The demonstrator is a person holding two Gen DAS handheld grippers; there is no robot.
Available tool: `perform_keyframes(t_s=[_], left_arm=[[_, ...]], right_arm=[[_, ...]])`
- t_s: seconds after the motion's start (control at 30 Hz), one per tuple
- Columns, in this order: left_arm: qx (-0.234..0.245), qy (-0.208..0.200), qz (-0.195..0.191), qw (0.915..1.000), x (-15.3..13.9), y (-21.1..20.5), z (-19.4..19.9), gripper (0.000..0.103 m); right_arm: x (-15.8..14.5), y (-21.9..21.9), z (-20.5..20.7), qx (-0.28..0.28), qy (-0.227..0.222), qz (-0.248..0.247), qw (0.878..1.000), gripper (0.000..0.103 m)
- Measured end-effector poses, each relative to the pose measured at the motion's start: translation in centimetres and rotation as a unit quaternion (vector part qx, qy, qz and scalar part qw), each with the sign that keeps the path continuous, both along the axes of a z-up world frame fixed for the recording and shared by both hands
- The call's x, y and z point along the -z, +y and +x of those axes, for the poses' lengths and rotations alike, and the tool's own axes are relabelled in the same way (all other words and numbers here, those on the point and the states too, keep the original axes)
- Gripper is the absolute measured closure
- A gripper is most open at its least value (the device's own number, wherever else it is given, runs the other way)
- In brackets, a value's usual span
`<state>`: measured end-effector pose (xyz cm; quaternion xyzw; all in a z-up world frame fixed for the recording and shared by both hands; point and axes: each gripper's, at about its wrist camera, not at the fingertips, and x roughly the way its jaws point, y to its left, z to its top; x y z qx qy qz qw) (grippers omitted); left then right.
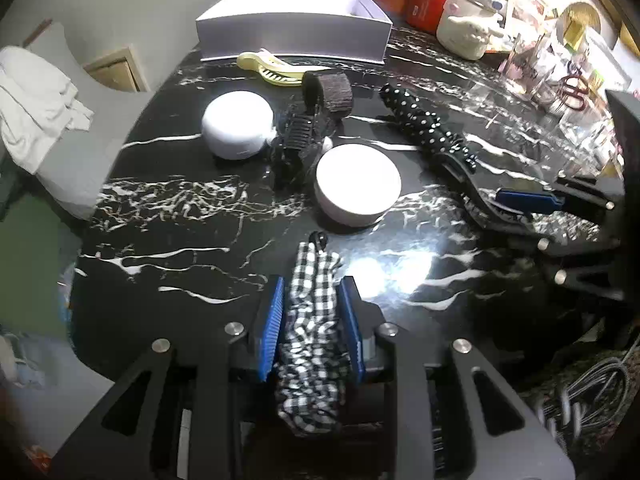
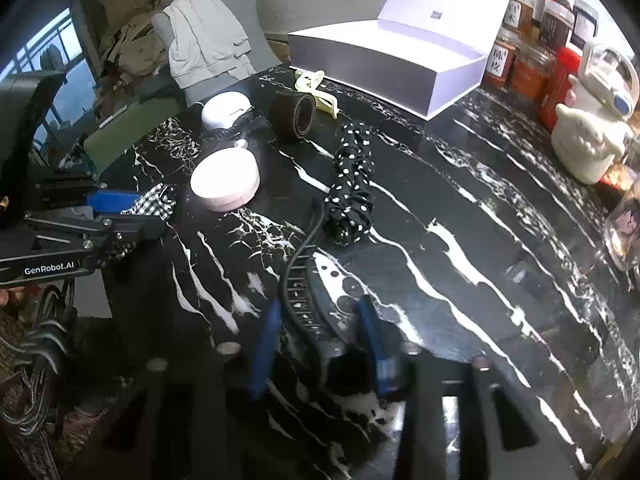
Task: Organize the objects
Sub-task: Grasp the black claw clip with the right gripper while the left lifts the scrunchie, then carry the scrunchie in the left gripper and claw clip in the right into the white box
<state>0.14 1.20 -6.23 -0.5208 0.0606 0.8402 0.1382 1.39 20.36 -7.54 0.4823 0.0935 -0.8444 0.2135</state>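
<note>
- The worktop [image 1: 168,240], black marble with white veins, carries everything; the loose hair things lie in its middle, within reach of both hands.
- The white box [image 1: 294,32] stands at the far edge with its lid tipped back. I judge it the place meant for the small things. What shows of its inside is bare.
- Jars [image 2: 532,64] and a white kettle [image 2: 592,136] crowd the far right and seem to be no part of the sorting.
- The dotted hair clip [image 2: 354,184] lies right of centre. The right tongs [image 2: 320,344] straddle its near end; whether they press it I cannot tell.
- Two round white tubs [image 1: 357,184] sit mid-worktop, lids on, contents hidden.
- The checked hair clip [image 1: 310,328] sits near, pinched in the left tongs [image 1: 312,320], probably bound for the box.
- A black clip [image 1: 294,140], a dark roller [image 1: 328,92] and a yellow clip [image 1: 272,66] lie just before the box.
</note>
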Motion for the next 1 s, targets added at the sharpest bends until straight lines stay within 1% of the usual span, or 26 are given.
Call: perform_keyframes(t_s=[0.03, 0.07, 0.1, 0.17, 0.3, 0.57, 0.83, 1.0], left_arm=[[0.000, 0.002, 0.000, 1.0000, 0.0, -0.1, 0.0, 0.077], [-0.002, 0.002, 0.002, 1.0000, 0.0, -0.2, 0.0, 0.086], [-0.008, -0.001, 0.005, 1.0000, 0.0, -0.3, -0.1, 0.087], [-0.012, -0.006, 0.016, 0.9998, -0.1, -0.7, -0.3, 0.087], [-0.009, -0.004, 0.020, 0.9998, -0.2, -0.7, -0.1, 0.087], [-0.002, 0.007, 0.039, 0.9992, -1.2, -0.7, 0.1, 0.087], [0.007, 0.024, 0.053, 0.9983, -2.1, -0.3, 0.1, 0.087], [0.013, 0.038, 0.052, 0.9978, -2.9, 0.0, -0.2, 0.087]], right_arm=[[0.0, 0.0, 0.1, -0.002, 0.001, -0.001, 1.000, 0.078], [0.0, -0.1, 0.1, -0.003, 0.000, -0.001, 1.000, 0.083], [-0.1, -0.2, 0.1, -0.004, -0.001, -0.001, 1.000, 0.083], [-0.1, -0.2, 0.3, -0.006, -0.002, -0.003, 1.000, 0.083], [-0.4, -0.4, 0.6, -0.012, 0.001, -0.010, 1.000, 0.083], [-1.5, -0.6, 1.2, -0.015, 0.011, -0.019, 1.000, 0.083], [-2.6, -1.0, 1.6, -0.019, 0.025, -0.017, 0.999, 0.083], [-3.2, -1.0, 1.7, -0.020, 0.034, -0.017, 0.999, 0.083]])
